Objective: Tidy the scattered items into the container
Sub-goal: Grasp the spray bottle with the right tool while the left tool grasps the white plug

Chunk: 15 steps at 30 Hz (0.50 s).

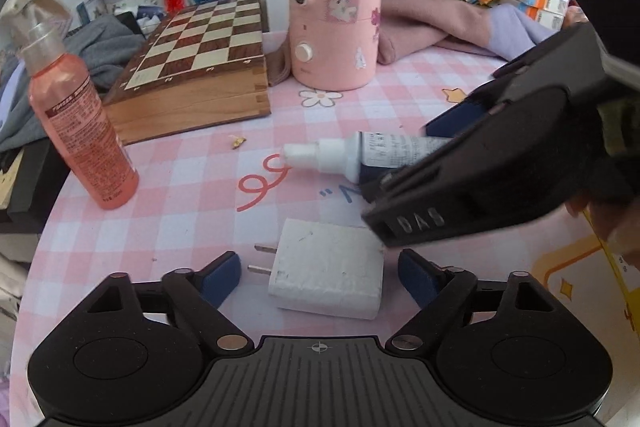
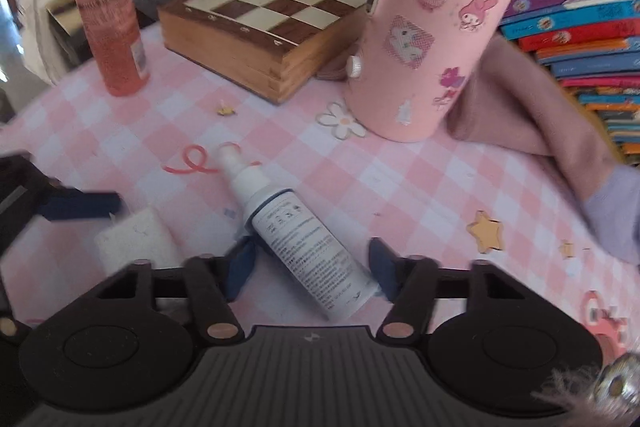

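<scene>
Left gripper (image 1: 319,275) fingers spread around white charger (image 1: 328,269); right gripper (image 2: 312,269) fingers spread around spray bottle (image 2: 298,231), label unreadable.

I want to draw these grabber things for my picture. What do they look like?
Both are black plastic. The left gripper and right gripper each have two round discs, hinged arms with shiny metal pins, a ribbed grey middle plate and dark blue pads on the fingertips. One has raised letters on its side.
</scene>
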### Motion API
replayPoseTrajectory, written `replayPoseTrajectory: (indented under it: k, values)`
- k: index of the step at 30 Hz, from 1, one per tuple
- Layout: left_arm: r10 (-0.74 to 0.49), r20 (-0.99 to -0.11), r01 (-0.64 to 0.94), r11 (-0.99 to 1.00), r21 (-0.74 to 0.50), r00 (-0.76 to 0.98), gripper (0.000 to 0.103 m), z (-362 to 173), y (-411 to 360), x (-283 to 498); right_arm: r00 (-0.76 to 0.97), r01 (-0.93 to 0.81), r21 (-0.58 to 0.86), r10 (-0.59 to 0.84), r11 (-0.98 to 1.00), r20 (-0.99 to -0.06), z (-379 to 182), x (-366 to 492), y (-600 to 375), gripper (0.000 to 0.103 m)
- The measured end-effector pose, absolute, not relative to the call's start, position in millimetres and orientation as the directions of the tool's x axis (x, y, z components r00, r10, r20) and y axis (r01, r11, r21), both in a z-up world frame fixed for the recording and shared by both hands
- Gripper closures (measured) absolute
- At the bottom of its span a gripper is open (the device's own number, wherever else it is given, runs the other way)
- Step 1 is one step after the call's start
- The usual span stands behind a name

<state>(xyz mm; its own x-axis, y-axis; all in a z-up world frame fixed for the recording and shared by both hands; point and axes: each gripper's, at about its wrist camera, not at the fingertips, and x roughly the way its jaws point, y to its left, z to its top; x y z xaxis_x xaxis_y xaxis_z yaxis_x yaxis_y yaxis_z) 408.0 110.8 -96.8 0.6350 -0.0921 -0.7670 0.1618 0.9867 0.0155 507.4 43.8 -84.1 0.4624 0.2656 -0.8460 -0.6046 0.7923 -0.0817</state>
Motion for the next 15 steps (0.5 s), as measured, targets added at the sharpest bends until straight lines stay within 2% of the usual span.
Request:
replayPoseTrajectory:
  k: [2, 7, 15]
  values:
    - [-0.101, -0.767, 0.163, 0.987, 0.005, 0.634, 0.036, -94.7, 113.7, 406.6, 0.437, -0.594, -0.042, 0.278, 0.803, -0.856, -82.6, 508.2, 42.2, 0.072]
    - [-0.107, -0.778, 0.150, 0.989, -0.017, 0.618, 0.037, -87.8, 126.0, 390.8, 0.385, -0.544, 0.045, 0.298, 0.838, -0.873, -79.0, 487.7, 30.6, 0.072]
    - [-0.119, -0.778, 0.081, 0.993, -0.088, 0.617, 0.037, -72.4, 150.3, 360.3, 0.436, -0.555, -0.026, 0.264, 0.832, -0.860, -82.2, 463.5, 38.7, 0.071]
